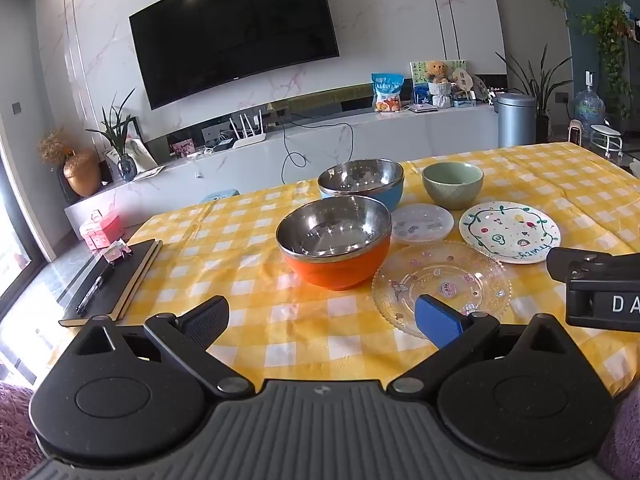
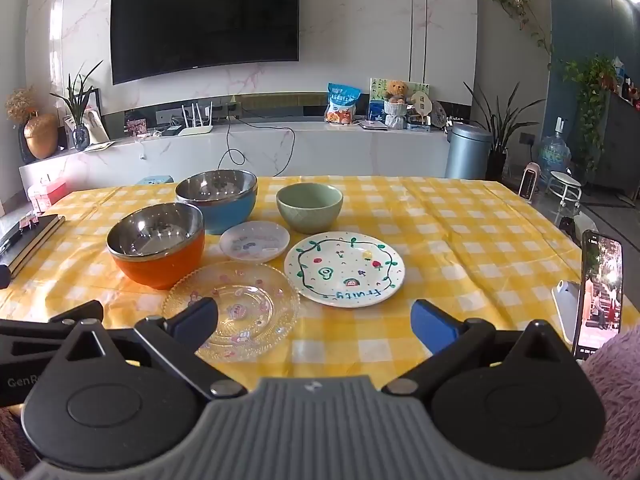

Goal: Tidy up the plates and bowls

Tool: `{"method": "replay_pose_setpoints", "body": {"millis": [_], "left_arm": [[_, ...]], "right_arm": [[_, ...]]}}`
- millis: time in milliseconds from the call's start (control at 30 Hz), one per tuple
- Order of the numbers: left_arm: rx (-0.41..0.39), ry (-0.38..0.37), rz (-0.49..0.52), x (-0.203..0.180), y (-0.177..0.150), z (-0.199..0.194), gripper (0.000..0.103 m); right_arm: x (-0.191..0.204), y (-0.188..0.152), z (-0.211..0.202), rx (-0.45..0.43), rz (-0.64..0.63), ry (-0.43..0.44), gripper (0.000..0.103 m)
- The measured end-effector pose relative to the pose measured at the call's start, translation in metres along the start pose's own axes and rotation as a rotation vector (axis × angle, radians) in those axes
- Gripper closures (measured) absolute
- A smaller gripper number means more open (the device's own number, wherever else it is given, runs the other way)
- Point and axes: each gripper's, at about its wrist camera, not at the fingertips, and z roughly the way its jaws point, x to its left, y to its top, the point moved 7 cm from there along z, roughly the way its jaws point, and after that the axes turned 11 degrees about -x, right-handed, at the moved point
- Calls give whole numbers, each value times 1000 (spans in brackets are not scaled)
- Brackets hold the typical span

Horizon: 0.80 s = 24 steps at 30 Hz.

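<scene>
The table point(image 2: 460, 216), under a yellow checked cloth, carries all the crockery in one tight cluster left of centre, and that crowding is the main hazard: the orange bowl point(image 2: 158, 246) sits just beside the blue bowl point(image 2: 222, 200) and appears to meet the rim of the clear glass plate point(image 2: 232, 310), so a careless lift of one could drag or knock its neighbour. The steel-lined bowls look slick and could slip from a pinch on the rim. The fruit-painted plate point(image 2: 344, 268), the green bowl point(image 2: 310, 206) and the small pale dish point(image 2: 255, 241) lie flat or low, leaving little for a finger to get under, and the loose cloth could ruck and shift them. Open room lies to the right, though a propped phone point(image 2: 598, 292) stands near that edge, and a notebook point(image 1: 114, 280) guards the left. Both the left gripper point(image 1: 324, 316) and right gripper point(image 2: 316, 320) hover near the table's front edge, jaws spread wide, holding nothing.
</scene>
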Motion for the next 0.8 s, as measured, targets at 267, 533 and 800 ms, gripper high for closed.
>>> {"method": "replay_pose_setpoints", "body": {"millis": [267, 533, 800], "left_arm": [[7, -6, -10, 0, 0, 0, 0], [12, -7, -12, 0, 0, 0, 0], [13, -9, -12, 2, -8, 2, 0]], "right_arm": [[1, -1, 0, 4, -2, -1, 2], [1, -2, 1, 5, -2, 0, 2], [3, -4, 3, 8, -4, -2, 2]]}}
